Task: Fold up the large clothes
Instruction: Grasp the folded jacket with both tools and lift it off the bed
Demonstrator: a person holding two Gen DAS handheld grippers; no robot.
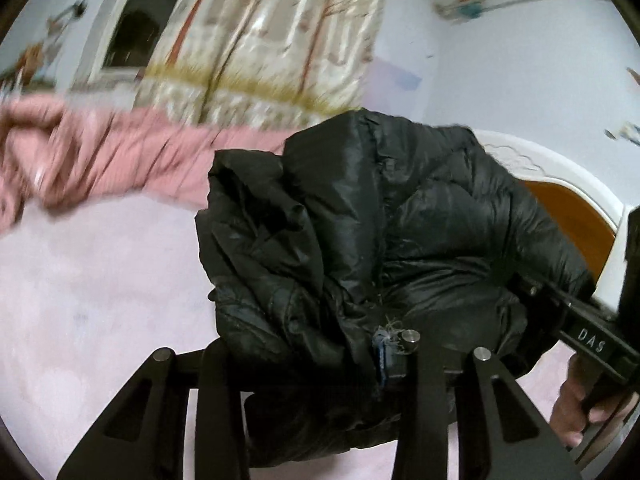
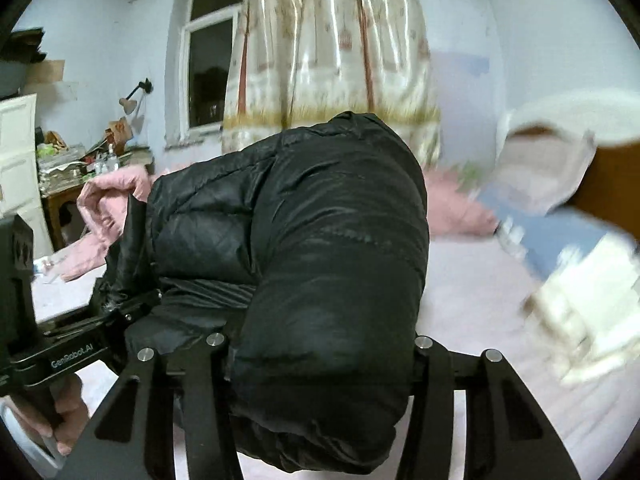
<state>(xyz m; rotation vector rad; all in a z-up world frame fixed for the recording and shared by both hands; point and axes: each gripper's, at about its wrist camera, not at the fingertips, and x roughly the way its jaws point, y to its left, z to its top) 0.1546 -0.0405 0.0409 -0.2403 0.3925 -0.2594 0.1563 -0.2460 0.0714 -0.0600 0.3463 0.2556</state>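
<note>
left tongs point(image 1: 320, 356) clamped on black puffer jacket point(image 1: 380, 240) | right tongs point(image 2: 316, 360) clamped on same bundle, jacket raised above pink bed point(image 1: 88, 288) | step judged: carrying mid-fold | next: lowering, flattening needed

Left tool point(image 1: 320, 364): matte black, silver screw heads. Right tool point(image 2: 316, 364): same, white "GenRobot.AI" lettering. Bare-skinned hands.

Left tongs point(image 1: 320, 360): fingertips buried in the black puffer jacket point(image 1: 380, 220), so their closure cannot be read. Right tongs point(image 2: 316, 364): fingertips likewise covered by jacket bulk. Pink garment point(image 1: 100, 160) and curtain point(image 1: 260, 40) are motion-blurred. Folded bedding point(image 2: 560, 240) is smeared and cut by the frame edge. Clutter on the worktop point(image 2: 72, 160) is too small to identify.
</note>
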